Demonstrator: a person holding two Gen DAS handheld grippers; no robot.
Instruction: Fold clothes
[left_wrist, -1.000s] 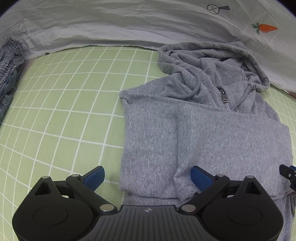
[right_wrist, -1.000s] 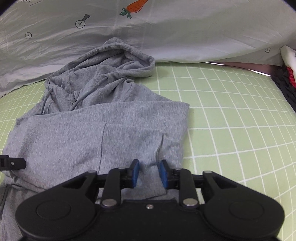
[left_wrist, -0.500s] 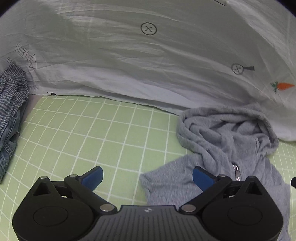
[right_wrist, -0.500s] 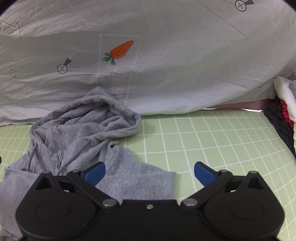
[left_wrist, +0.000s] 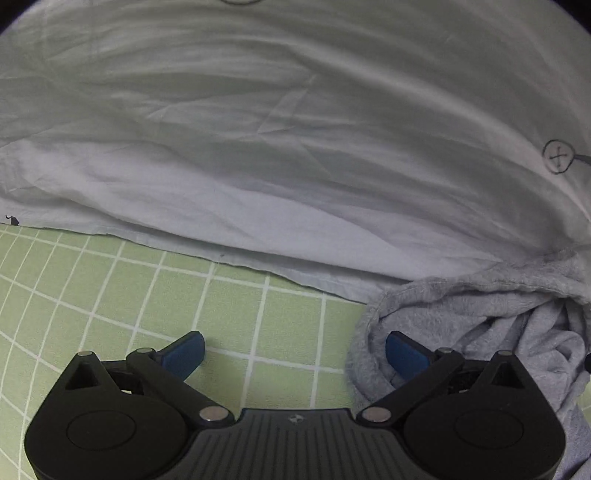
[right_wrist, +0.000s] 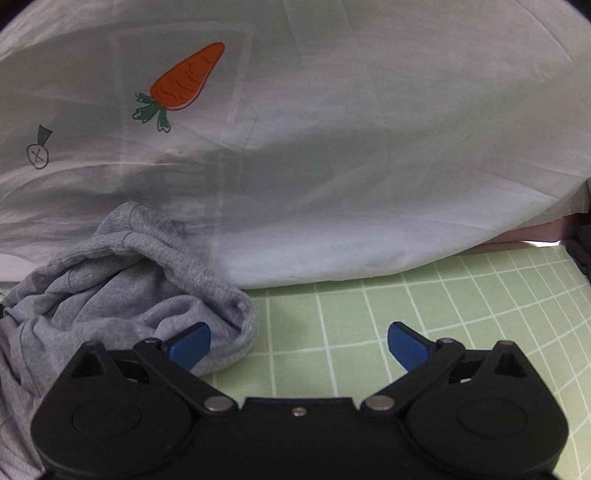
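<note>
Both hand-held grippers stand wide apart, gripping nothing. The left hand-held gripper (left_wrist: 293, 350) and right hand-held gripper (right_wrist: 299, 341) flank the grey hoodie's (right_wrist: 122, 291) hood on the green checked surface (left_wrist: 229, 314).

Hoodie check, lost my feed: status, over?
Left gripper open, right gripper open, both empty. Grey hoodie on green mat, hood bunched against white sheet. Nothing blocking.

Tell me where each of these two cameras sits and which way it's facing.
Left wrist: sits on the left gripper, looking forward and down at the green grid mat, the white sheet behind it and the grey hoodie at right; open jaws show.
Right wrist: sits on the right gripper, same slant; hoodie at left, carrot print above; open jaws show.
Shared: hoodie, mat, sheet.
</note>
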